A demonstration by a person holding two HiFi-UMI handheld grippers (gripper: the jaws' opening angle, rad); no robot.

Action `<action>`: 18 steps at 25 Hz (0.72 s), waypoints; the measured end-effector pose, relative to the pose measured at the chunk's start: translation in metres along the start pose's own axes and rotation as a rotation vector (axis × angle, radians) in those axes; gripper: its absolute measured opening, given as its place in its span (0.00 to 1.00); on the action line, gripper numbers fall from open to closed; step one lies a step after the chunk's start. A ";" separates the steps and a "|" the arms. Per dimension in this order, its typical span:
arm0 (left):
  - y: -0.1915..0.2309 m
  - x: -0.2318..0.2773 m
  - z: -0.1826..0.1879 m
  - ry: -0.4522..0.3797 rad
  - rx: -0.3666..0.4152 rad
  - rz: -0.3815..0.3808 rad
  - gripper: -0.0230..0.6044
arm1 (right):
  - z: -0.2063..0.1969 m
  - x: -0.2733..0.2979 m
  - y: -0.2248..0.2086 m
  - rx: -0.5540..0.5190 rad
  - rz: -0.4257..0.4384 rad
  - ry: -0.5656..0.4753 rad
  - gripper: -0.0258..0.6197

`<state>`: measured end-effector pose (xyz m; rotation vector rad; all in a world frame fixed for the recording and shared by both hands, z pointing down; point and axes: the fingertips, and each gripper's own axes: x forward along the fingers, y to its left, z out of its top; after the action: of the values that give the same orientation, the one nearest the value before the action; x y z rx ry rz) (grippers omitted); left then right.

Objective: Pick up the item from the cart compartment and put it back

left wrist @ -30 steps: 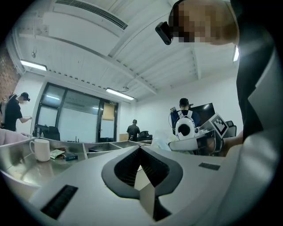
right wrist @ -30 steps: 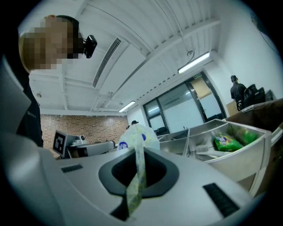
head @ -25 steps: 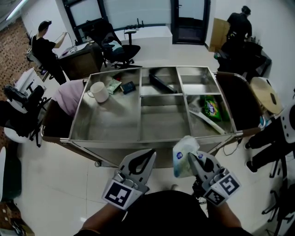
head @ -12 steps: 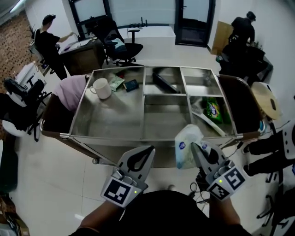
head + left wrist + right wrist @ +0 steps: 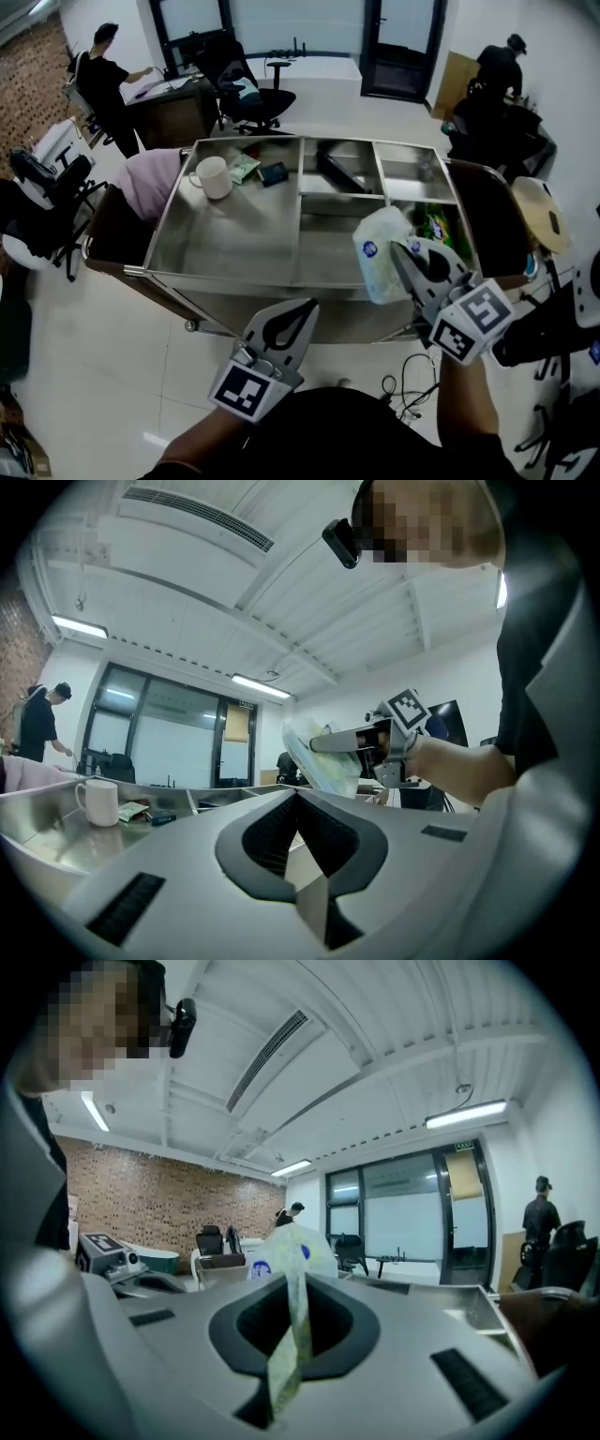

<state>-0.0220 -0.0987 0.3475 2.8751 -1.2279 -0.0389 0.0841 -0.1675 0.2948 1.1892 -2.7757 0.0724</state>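
Observation:
A soft white-and-green packet (image 5: 379, 264) with a blue mark hangs over the front of the steel cart (image 5: 225, 274), near the wall between its middle and right compartments. My right gripper (image 5: 397, 249) is shut on the packet's edge; a thin fold of it (image 5: 288, 1335) runs between the jaws in the right gripper view. My left gripper (image 5: 309, 306) is shut with nothing in it, low in front of the cart's near rim. From the left gripper view (image 5: 296, 795) the packet (image 5: 323, 757) and the right gripper (image 5: 349, 743) show ahead to the right.
A white mug (image 5: 213, 176) and small items (image 5: 272, 173) sit at the back of the cart's big left compartment. A black object (image 5: 337, 172) lies at the back middle, a green pack (image 5: 431, 223) in the right. Pink cloth (image 5: 150, 180) drapes the left end. Cables (image 5: 408, 389) lie on the floor.
My right gripper has carried the packet forward and up, from in front of the cart to over its front compartments. The left gripper has stayed put.

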 end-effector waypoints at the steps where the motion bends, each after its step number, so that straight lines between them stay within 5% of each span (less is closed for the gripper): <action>1: 0.000 -0.001 0.001 -0.005 0.000 0.004 0.04 | 0.002 0.006 -0.005 -0.014 -0.004 0.013 0.06; 9: 0.003 -0.005 0.000 -0.003 -0.001 0.012 0.04 | -0.006 0.068 -0.039 -0.118 0.012 0.199 0.06; 18: 0.005 -0.003 0.003 -0.006 0.001 0.016 0.04 | -0.062 0.138 -0.049 -0.175 0.080 0.481 0.07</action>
<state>-0.0276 -0.0997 0.3452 2.8680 -1.2521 -0.0462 0.0309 -0.2947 0.3738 0.8791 -2.3511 0.1047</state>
